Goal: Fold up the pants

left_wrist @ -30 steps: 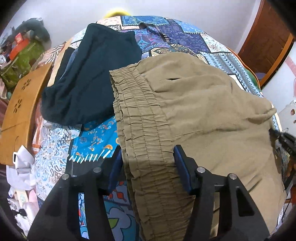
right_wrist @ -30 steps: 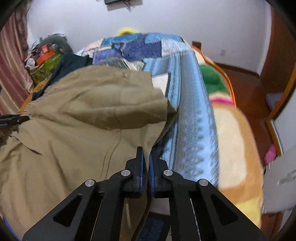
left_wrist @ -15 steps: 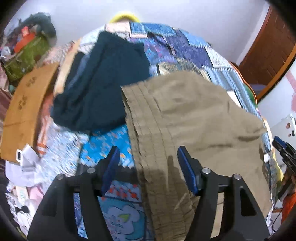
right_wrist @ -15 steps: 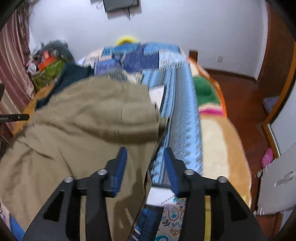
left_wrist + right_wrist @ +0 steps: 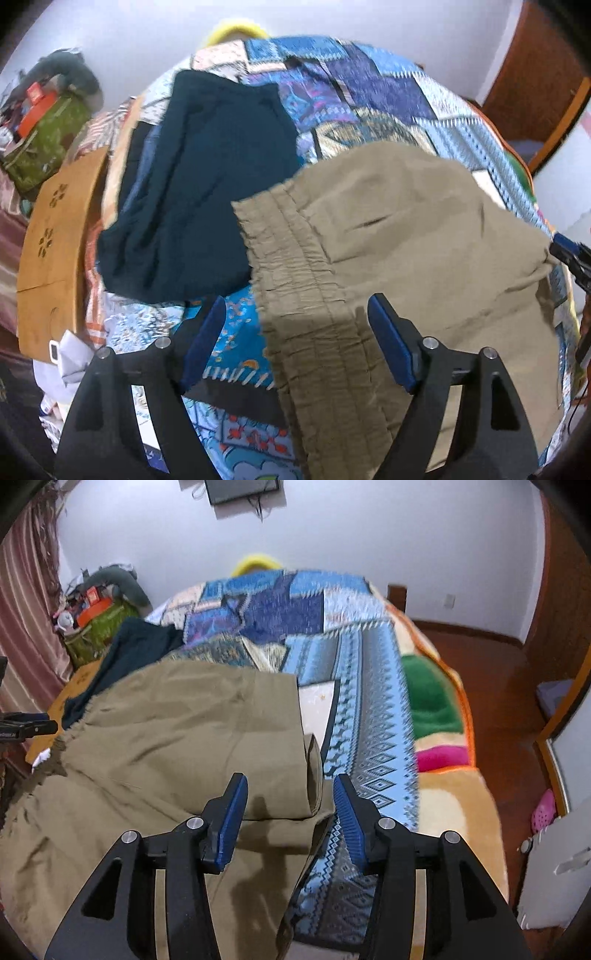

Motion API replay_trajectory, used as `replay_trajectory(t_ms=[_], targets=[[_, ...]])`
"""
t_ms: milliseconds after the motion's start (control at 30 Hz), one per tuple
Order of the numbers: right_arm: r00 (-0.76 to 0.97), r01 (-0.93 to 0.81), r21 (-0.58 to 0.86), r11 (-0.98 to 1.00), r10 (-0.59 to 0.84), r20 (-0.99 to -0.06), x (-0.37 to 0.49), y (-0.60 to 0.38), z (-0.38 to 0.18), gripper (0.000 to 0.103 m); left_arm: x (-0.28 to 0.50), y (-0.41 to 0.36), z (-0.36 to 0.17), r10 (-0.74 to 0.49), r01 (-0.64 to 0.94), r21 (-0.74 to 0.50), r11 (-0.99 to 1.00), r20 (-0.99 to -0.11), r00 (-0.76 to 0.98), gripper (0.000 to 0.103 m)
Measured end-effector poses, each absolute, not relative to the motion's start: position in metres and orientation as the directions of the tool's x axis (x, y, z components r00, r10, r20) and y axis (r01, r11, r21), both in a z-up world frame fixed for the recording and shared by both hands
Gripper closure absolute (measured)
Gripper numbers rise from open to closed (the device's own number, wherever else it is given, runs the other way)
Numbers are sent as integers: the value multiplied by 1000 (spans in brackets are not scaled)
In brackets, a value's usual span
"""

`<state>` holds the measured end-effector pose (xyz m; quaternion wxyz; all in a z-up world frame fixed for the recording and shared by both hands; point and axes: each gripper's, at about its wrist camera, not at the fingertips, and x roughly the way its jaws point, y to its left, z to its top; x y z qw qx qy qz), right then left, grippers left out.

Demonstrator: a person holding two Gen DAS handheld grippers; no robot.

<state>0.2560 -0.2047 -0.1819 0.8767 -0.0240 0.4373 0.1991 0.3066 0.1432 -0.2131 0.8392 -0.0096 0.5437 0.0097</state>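
My left gripper point(image 5: 297, 332) has its blue-padded fingers point(image 5: 391, 347) spread wide and holding nothing. Between them, lower down, I see the gathered waistband point(image 5: 295, 266) of the khaki pants point(image 5: 406, 240), but neither pad touches the cloth. My right gripper point(image 5: 291, 812) is likewise spread apart and empty, its fingers point(image 5: 232, 819) hovering above the folded edge of the pants point(image 5: 177, 738), where a trouser leg doubles back over the layer beneath.

The pants lie on the bed, folded over on themselves, waistband on my left side and the folded leg edge on my right. Under them is a patchwork quilt point(image 5: 369, 85) in blues and purples, and in the right wrist view I can see a blue patterned strip point(image 5: 373, 701) of it running just beside the pants' edge. A dark teal garment point(image 5: 199, 184) lies on the quilt beside the waistband, its near edge touching or slightly tucked under the khaki cloth; I cannot tell which. Past that, at the bed's left edge, stands a wooden board point(image 5: 51, 243) with cut-out flower shapes.
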Motion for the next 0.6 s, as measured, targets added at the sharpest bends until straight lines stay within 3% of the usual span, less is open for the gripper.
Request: replay_trajectory(t_ms=[267,333,400,467,500,600], targets=[[482,-415,162,895,367,-796,260,-199,-203,59,315,140,-243,-52,2,-55,998,-930,365,24],[452,-428,173,887,376,-809,262,-195,-207,66,316,141,-247,-64,-1,-69,998,-931,360,24],[430,-438,159,885,361,-827,263,-191,-212,80,315,142,-249,-62,-5,-69,998,-930,362,26],[442,-458,111,882,335,-832,260,-187,-213,91,313,141,-247,-44,-5,-50,999,-926,376,37],[449,-461,104,881,332,-829,260,-187,-212,93,311,139,-245,-26,1,-28,1000,-920,391,44],[499,-474,68,878,331,-801,255,-188,-202,96,306,136,-236,24,26,40,999,-894,447,49]])
